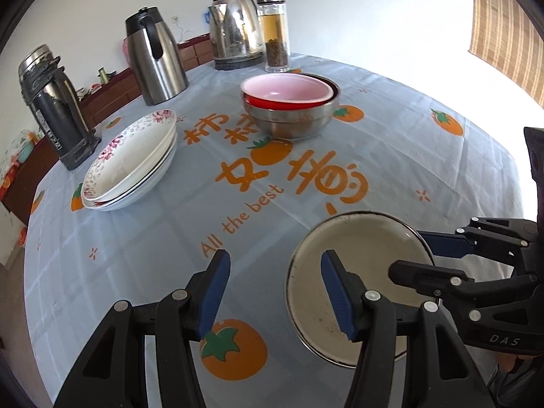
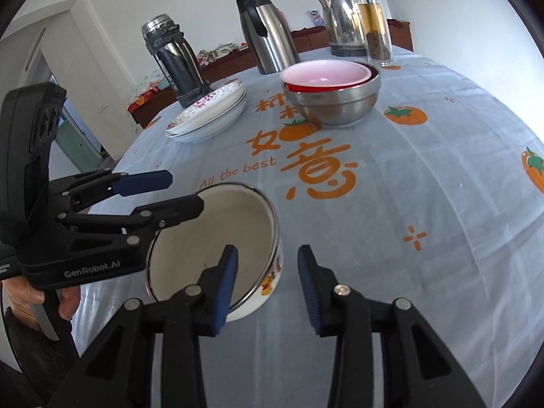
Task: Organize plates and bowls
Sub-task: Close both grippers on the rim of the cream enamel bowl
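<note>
A white enamel bowl (image 1: 367,248) (image 2: 204,248) with a dark rim and a cartoon print stands on the tablecloth at the near edge. My left gripper (image 1: 275,292) (image 2: 185,192) is open and straddles the bowl's left rim, with one finger over the inside. My right gripper (image 2: 267,287) (image 1: 425,258) straddles the right wall, one pad inside and one outside, and gaps show on both sides. Farther back a pink and red bowl (image 1: 287,90) (image 2: 326,71) sits nested in a steel bowl (image 1: 292,122) (image 2: 340,108). To its left lies a stack of floral plates (image 1: 132,159) (image 2: 210,112).
Along the table's far edge stand a dark thermos (image 1: 51,108) (image 2: 173,61), a steel carafe (image 1: 156,57) (image 2: 268,34), a kettle (image 1: 234,30) (image 2: 340,17) and a glass tea bottle (image 1: 275,34) (image 2: 374,23). A hand (image 2: 68,302) holds the left gripper.
</note>
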Motion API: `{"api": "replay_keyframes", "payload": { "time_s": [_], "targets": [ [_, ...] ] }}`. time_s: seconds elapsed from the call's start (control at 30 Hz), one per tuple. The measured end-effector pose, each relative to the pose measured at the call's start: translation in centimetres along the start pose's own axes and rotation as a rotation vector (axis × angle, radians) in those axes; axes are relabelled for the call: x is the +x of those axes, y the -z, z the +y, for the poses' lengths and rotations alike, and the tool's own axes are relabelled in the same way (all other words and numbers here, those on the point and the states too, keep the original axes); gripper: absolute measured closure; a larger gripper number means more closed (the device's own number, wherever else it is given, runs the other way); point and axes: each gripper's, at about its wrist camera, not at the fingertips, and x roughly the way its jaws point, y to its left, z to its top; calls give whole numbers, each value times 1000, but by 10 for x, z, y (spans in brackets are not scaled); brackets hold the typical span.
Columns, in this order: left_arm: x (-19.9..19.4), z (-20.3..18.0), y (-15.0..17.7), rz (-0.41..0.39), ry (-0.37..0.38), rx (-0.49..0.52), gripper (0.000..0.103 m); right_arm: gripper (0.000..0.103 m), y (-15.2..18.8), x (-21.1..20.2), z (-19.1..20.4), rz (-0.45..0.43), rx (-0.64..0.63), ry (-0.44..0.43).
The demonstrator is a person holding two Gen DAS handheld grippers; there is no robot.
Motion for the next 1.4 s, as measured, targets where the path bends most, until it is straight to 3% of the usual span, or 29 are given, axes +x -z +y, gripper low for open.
{"api": "replay_keyframes", "payload": {
  "time_s": [0.2,0.43,0.63,0.8,0.87,0.93,1.13,1.4],
  "targets": [
    [12,-1,2,51,-31,1,45,77,-1,3,4,8,-12,-5],
    [21,-2,3,80,-52,2,45,95,-8,3,9,-17,-57,47],
    [23,-1,1,80,-43,-23,65,95,-23,8,3,-49,-48,83],
    [24,0,0,83,-49,-39,69,91,-24,8,-7,-24,22,26],
    [24,0,-1,82,-44,-41,73,81,-21,8,-9,-4,35,22],
    [23,-1,-2,75,-36,-43,74,80,-17,6,-11,14,45,1],
    [28,-10,-3,88,-52,-25,85,82,-13,5,-1,28,3,6],
    [25,-11,-6,72,-77,-36,86,92,-17,2,-1,-13,-13,45]
  ]
}}
